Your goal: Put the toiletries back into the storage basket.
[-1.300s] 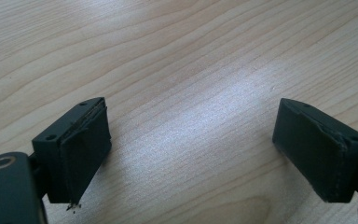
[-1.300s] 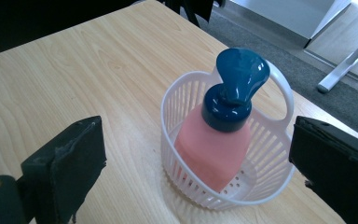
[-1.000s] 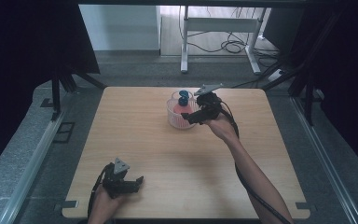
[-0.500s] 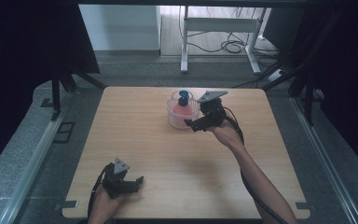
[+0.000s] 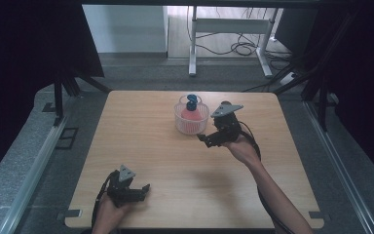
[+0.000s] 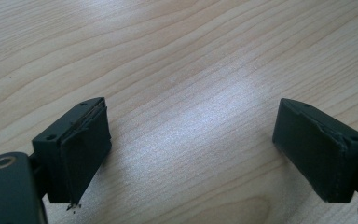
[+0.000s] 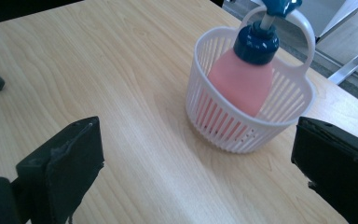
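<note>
A white slatted basket (image 5: 198,123) (image 7: 279,109) stands at the table's far middle. Inside it a pink bottle (image 5: 190,117) (image 7: 239,78) with a blue pump top (image 5: 192,102) (image 7: 261,37) stands upright. My right gripper (image 5: 205,140) (image 7: 200,172) hovers just to the basket's right and nearer side, open, with nothing between its jaws. My left gripper (image 5: 143,190) (image 6: 191,154) rests low over the wood near the front edge, open and empty.
The wooden table (image 5: 151,141) has bare wood between the two grippers. Behind the table stand a white desk frame (image 5: 233,29) and loose cables (image 5: 233,48) on the floor. Dark curtains flank both sides.
My right gripper has drawn back from the basket toward the near side and slightly right. The bottle stays in the basket. The left gripper has not moved.
</note>
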A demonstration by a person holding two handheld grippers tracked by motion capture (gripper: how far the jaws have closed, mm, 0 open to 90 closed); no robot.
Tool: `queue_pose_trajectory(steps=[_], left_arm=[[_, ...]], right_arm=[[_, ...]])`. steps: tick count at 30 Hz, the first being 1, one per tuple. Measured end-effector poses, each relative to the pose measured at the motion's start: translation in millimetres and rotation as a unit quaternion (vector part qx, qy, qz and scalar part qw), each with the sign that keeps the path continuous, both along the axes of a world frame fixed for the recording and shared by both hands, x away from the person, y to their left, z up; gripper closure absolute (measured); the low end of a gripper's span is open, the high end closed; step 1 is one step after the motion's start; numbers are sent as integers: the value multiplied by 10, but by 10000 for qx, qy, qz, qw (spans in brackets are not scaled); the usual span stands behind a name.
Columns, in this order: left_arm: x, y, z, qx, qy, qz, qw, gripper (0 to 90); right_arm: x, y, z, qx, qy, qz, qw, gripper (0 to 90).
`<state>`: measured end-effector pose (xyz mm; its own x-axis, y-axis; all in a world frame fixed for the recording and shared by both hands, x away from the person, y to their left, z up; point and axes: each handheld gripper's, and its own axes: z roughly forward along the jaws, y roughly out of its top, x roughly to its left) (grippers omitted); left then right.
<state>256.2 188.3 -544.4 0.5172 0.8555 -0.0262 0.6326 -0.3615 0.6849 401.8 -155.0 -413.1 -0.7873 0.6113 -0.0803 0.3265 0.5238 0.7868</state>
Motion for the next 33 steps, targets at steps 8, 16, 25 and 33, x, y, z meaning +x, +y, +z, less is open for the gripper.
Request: queue_pose_trajectory(steps=[8,16,25,33], left_arm=[[-1,-2,2,6,9,11,10000,106],[-2,-3,2,9,7,18,10000,106],[-3,-5,0,-5,6,31,10000,106],[-4,-6,0,-7,10,38,10000,106]], right_arm=[[-116,-130,-73,-25,63,-34,10000,0],[-238,-261,-161,-79,62,-86,9999,0],[-344,-374,-272,-105,110,-126,9998,0],[-461,-481,-411,-48,204,-177,9996,0]])
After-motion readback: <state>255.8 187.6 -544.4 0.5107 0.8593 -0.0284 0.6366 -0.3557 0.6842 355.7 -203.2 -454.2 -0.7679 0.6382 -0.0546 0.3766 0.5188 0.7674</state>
